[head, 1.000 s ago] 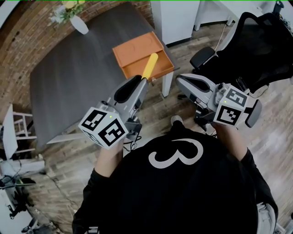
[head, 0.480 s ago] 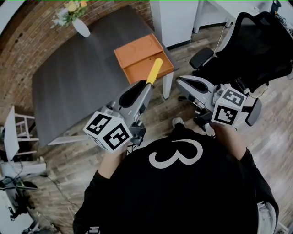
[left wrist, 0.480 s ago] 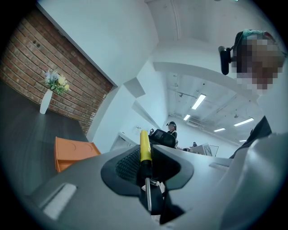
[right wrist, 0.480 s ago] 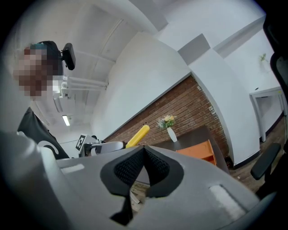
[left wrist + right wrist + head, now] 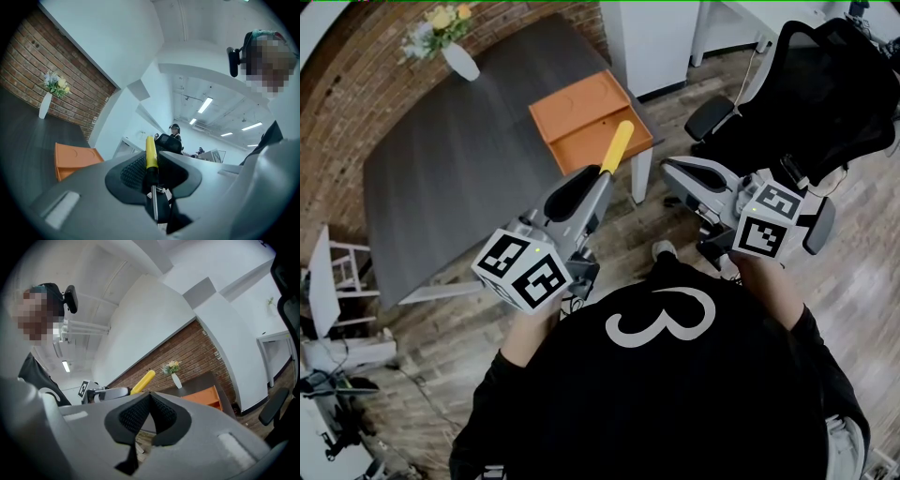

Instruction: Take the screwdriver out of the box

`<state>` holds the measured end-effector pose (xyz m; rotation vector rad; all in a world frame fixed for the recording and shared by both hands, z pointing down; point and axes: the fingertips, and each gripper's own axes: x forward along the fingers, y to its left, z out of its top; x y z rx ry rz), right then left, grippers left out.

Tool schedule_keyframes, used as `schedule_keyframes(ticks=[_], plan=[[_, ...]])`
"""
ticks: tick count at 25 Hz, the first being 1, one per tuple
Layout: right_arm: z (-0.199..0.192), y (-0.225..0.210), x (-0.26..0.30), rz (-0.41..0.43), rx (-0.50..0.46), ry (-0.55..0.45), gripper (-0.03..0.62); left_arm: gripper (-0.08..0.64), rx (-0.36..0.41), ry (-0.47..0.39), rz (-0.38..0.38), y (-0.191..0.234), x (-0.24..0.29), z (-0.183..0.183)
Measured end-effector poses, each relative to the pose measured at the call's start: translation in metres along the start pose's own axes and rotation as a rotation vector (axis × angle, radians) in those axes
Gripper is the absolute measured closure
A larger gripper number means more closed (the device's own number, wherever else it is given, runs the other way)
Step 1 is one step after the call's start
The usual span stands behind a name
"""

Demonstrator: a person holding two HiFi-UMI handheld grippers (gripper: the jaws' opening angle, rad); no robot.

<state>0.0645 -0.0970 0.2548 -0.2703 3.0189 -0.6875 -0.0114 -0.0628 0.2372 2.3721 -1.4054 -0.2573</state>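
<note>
Compared with a second ago, the left tongs (image 5: 601,176) and the screwdriver (image 5: 617,146) sit a little lower and further right in the head view; the right tongs (image 5: 669,167) are almost where they were.

At the centre of the head view the left tongs point toward the upper right of the frame, partly closed and clamped on the screwdriver. In the left gripper view (image 5: 152,175) the black pads press on the tool's dark collar. Its thin metal shaft (image 5: 153,202) runs back between the jaws, and the yellow handle (image 5: 151,152) sticks out past the tips. The screwdriver is out of the box (image 5: 581,101). In the head view its yellow end overlaps the box's near edge. The left gripper view shows the orange box (image 5: 75,157) at the lower left, apart from the tool.

The right tongs (image 5: 151,399) are closed with the pads meeting at the tips and nothing between them. They are right of centre in the head view, beside the left pair and apart from it. In their own view the yellow handle (image 5: 142,381) shows at the centre left.

The open box lies near the right corner of the dark table (image 5: 459,159). A white vase (image 5: 461,61) with flowers stands at the table's far end, upper left, by the brick wall (image 5: 337,84). A black office chair (image 5: 825,94) fills the upper right.
</note>
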Motion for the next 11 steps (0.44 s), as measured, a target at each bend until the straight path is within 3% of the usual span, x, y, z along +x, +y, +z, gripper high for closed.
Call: schedule_keyframes(ticks=[11], plan=[[-0.003, -0.011, 0.003, -0.002, 0.013, 0.000, 0.592, 0.462, -0.004, 0.007, 0.009, 0.009, 0.009, -0.004]])
